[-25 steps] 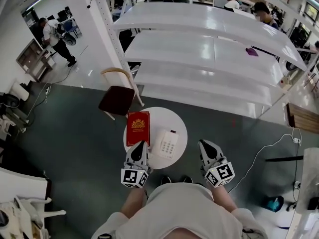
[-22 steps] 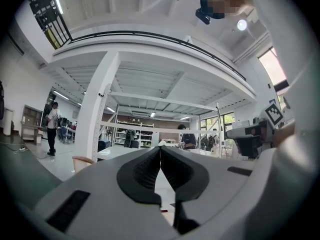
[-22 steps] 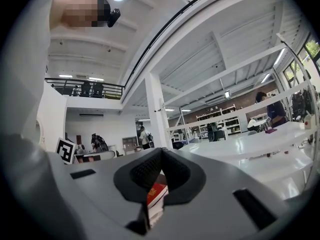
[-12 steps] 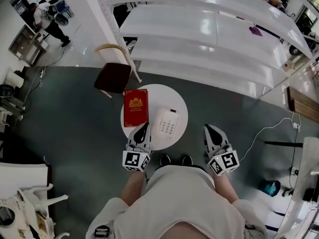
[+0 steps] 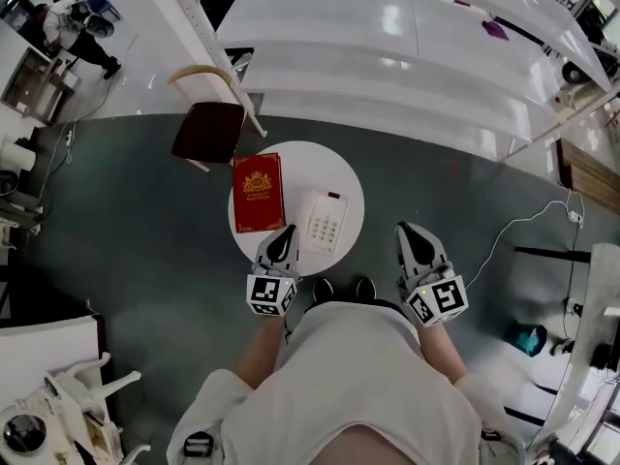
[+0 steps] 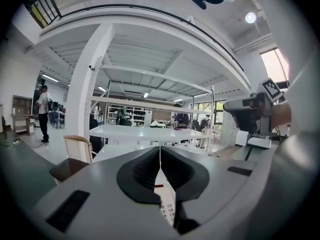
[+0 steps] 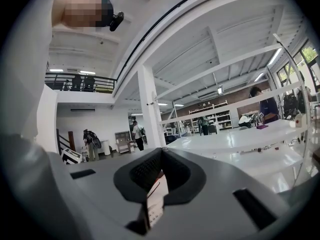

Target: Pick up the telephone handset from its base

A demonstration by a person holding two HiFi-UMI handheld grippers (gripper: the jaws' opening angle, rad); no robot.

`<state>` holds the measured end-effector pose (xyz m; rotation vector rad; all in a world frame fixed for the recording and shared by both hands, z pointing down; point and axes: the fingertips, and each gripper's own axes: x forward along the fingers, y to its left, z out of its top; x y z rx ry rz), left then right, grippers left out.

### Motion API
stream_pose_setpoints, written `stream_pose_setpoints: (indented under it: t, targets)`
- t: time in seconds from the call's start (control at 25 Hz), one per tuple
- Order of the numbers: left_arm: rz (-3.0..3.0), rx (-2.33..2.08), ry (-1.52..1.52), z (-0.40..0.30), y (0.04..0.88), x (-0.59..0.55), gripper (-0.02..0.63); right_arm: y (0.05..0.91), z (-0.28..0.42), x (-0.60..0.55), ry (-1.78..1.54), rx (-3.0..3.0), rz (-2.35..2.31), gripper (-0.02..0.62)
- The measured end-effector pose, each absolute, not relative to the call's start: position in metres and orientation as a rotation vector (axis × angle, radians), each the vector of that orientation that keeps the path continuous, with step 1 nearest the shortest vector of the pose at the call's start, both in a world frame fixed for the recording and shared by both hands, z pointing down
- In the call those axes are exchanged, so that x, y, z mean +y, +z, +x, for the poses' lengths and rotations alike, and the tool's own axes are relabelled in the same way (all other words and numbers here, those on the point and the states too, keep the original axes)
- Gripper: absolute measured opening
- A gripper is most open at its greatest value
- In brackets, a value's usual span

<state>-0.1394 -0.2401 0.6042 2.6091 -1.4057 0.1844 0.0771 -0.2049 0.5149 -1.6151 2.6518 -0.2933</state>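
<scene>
A white telephone (image 5: 326, 221) with a keypad sits on a small round white table (image 5: 341, 170), right of a red book (image 5: 257, 193). At this size I cannot make out the handset from the base. My left gripper (image 5: 284, 232) is shut and empty, its tips over the table's near edge just left of the phone. In the left gripper view the left gripper (image 6: 160, 149) has its jaws closed, and the phone's keypad (image 6: 168, 211) shows below them. My right gripper (image 5: 407, 229) hangs off the table to the right, shut and empty. From the right gripper (image 7: 161, 150) a sliver of the phone (image 7: 156, 204) shows.
A wooden chair with a dark red seat (image 5: 206, 129) stands behind the table. Long white shelving (image 5: 407, 56) fills the back. A cable (image 5: 523, 240) trails on the grey floor at right. The person's shoes (image 5: 339, 287) are at the table's near edge.
My left gripper has sunk toward the table's near edge beside the phone. The right gripper has hardly moved. The head view has tipped further down.
</scene>
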Motion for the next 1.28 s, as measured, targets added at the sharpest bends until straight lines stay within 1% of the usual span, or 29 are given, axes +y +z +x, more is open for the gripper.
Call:
stream_pose_setpoints:
  t: [0.36,0.72,1.28]
  targets:
    - [2.601,-1.332,0.419,-0.129,0.663,-0.246,0.021,0.519,0.087,-0.210,-0.294,2.631,-1.691,0.009]
    - [2.432,-1.269,0.600,-0.142,0.740,-0.243,0.021,0.524,0.095,-0.209,-0.314,2.595,-1.757,0.009]
    - [2.373,-1.162,0.846,-0.142,0.803,-0.252,0.028,0.529,0.118,-0.187,-0.315,2.530,-1.930,0.009]
